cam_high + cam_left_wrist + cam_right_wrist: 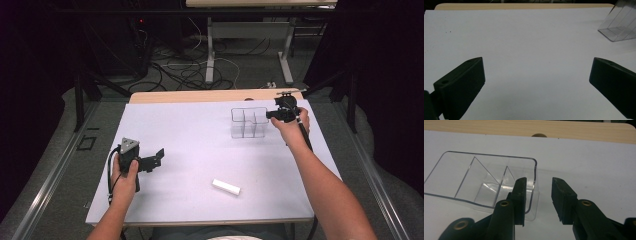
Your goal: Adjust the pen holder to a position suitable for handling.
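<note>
The desk (200, 150) carries a white sheet that covers nearly all of its top, with a strip of bare wood along the far edge. On the far right part of the sheet stands a clear plastic organiser (249, 122), upright, with inner walls that split it into compartments. Nearer the person, right of the middle, a small white block (226, 186) lies flat, well apart from the organiser.

The right tongs (270, 115) hover at the organiser's right end. In the right gripper view the right tongs (538, 192) stand narrowly parted over the organiser's (484, 180) end wall, one jaw above the inside and one outside, and the pads press on nothing.

The left tongs (159, 157) sit low over the near left of the sheet, jaws spread wide and nothing between them.
</note>
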Motion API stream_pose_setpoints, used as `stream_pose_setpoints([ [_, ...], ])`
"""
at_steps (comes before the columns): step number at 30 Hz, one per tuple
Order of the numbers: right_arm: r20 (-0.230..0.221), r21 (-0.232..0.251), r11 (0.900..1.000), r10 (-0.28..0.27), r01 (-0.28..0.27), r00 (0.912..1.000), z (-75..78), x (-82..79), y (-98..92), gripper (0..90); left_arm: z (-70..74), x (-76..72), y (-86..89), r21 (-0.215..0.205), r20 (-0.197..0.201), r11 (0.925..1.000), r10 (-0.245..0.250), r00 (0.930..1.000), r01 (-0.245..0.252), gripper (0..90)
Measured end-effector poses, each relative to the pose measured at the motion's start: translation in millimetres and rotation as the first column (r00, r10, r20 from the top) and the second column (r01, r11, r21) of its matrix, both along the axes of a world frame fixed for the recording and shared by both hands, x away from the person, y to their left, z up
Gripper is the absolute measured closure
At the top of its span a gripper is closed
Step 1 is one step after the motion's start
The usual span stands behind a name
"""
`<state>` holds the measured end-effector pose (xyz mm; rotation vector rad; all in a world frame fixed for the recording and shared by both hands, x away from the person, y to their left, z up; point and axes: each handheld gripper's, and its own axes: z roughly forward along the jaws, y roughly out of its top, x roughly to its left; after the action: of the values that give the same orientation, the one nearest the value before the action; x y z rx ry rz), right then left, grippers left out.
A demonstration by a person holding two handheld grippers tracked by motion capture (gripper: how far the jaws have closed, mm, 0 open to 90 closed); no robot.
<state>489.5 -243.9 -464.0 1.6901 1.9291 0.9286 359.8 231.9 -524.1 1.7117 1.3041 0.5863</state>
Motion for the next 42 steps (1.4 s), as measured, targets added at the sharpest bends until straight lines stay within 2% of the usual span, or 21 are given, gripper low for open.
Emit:
stream_pose_setpoints([
  [2,-0.01,-0.008,1.0,-0.005,0.005,0.9999,-2.2,1.9,-0.6,67.1,0.0,0.2,0.2,0.001,-0.004,1.0,-0.002,1.0,0.002,0.1],
  [7,-0.031,0.017,1.0,-0.026,0.026,0.9992,-6.5,5.8,-0.7,70.4,-0.4,0.3,0.1,0.001,-0.007,1.0,-0.003,1.0,0.003,0.1],
  [13,-0.021,0.033,0.999,-0.036,0.036,0.9991,-8.3,7.8,0.2,72.1,-0.7,0.5,0.4,0.005,-0.014,1.0,-0.006,0.9999,0.006,0.1],
  [16,-0.039,0.05,0.998,-0.032,0.034,0.9987,-9.6,8.7,1.4,72.2,-0.9,0.5,0.2,0.005,-0.014,1.0,-0.006,0.9999,0.006,0.1],
  [19,-0.059,0.032,0.999,-0.028,0.03,0.9979,-13.3,9.6,4.1,75.1,-0.9,0.6,0.1,0.006,-0.014,1.0,-0.005,0.9999,0.005,0.1],
  [26,-0.108,0.04,0.997,-0.061,0.066,0.9923,-19.9,11.8,10.2,79.3,-1.7,0.6,-0.6,0.003,-0.015,1.0,-0.004,0.9999,0.004,0.1],
  [30,-0.12,0.04,0.996,-0.072,0.077,0.9901,-22.4,12.8,12.4,81.6,-1.8,0.8,0.0,0.001,-0.019,1.0,-0.006,0.9998,0.006,0.1],
  [42,-0.102,0.011,0.994,-0.103,0.105,0.9894,-22.7,12.4,16.4,85.3,-2.4,1.2,-0.4,0.003,-0.013,1.0,-0.003,0.9999,0.003,0.1],
])
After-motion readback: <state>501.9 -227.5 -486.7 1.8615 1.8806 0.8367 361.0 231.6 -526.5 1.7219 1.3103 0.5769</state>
